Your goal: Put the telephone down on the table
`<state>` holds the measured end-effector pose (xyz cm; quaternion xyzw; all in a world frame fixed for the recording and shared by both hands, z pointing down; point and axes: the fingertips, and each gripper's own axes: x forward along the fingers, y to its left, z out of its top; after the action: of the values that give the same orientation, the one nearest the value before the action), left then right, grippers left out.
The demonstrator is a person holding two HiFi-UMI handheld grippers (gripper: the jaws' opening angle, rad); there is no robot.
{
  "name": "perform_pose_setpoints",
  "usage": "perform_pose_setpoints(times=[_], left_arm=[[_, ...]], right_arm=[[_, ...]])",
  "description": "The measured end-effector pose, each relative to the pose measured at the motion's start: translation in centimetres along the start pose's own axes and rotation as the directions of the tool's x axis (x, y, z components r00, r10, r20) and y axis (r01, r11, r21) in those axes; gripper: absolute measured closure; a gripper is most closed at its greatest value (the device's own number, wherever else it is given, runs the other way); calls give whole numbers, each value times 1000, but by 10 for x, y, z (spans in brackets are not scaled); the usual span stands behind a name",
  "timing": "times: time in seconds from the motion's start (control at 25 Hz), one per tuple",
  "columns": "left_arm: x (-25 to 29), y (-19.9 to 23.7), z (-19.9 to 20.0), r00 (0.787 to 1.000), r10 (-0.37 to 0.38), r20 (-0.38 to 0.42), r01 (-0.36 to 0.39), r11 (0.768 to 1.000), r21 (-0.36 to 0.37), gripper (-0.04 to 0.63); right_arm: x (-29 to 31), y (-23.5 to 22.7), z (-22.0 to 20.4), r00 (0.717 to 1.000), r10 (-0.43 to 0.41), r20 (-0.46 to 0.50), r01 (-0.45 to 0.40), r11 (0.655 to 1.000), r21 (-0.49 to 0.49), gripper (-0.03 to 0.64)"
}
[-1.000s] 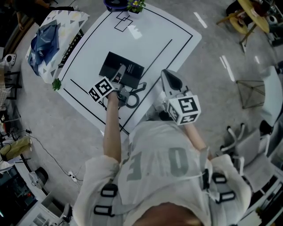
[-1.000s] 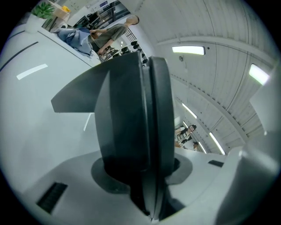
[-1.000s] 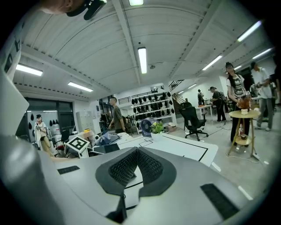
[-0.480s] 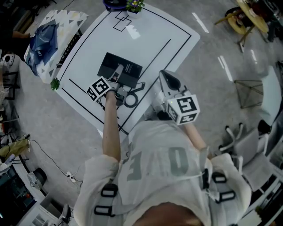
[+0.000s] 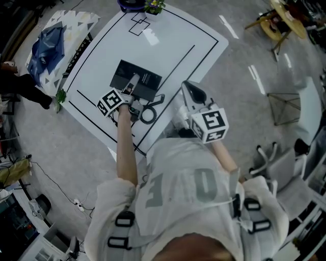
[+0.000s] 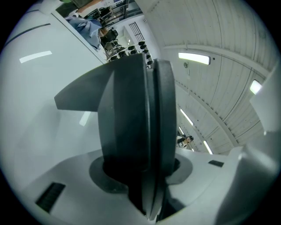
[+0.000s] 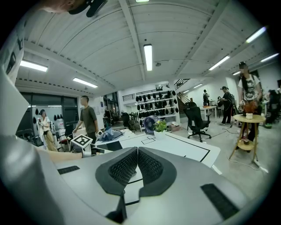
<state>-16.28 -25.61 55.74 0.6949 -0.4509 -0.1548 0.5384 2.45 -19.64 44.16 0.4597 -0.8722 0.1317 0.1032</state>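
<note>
The black telephone base [image 5: 146, 80] lies on the white table [image 5: 173, 46], and its coiled cord [image 5: 149, 114] loops toward the near edge. My left gripper [image 5: 132, 85] reaches over the base from the near side. In the left gripper view a dark handset [image 6: 125, 118] stands upright and fills the space between the jaws, which are shut on it. The dark wedge behind it is the base [image 6: 79, 94]. My right gripper [image 5: 191, 93] hangs over the table's near right edge, shut with its ribbed pads [image 7: 125, 167] touching and nothing between them.
A patterned bag with blue cloth [image 5: 51, 48] sits beside the table's left edge, and a plant pot [image 5: 147, 6] stands at its far end. A person's dark figure [image 5: 23, 86] is at the left. A wire stool [image 5: 286, 107] and chairs stand on the right.
Both grippers keep their places over the table. A person's dark figure has come into view at the left edge of the floor.
</note>
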Motion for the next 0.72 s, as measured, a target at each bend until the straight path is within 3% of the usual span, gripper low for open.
perform_pose_setpoints(times=[0.24, 0.36, 0.72], left_arm=[[-1, 0, 0, 1000, 10, 16, -10, 1000, -23, 423], [0, -1, 2, 1000, 12, 29, -11, 999, -48, 345], [-1, 1, 3, 994, 83, 66, -80, 996, -40, 285]], right_arm=[[-1, 0, 4, 1000, 4, 7, -4, 1000, 3, 609], [0, 4, 6, 1000, 21, 11, -21, 1000, -1, 609], [-3, 8, 3, 1000, 24, 3, -24, 1000, 5, 608]])
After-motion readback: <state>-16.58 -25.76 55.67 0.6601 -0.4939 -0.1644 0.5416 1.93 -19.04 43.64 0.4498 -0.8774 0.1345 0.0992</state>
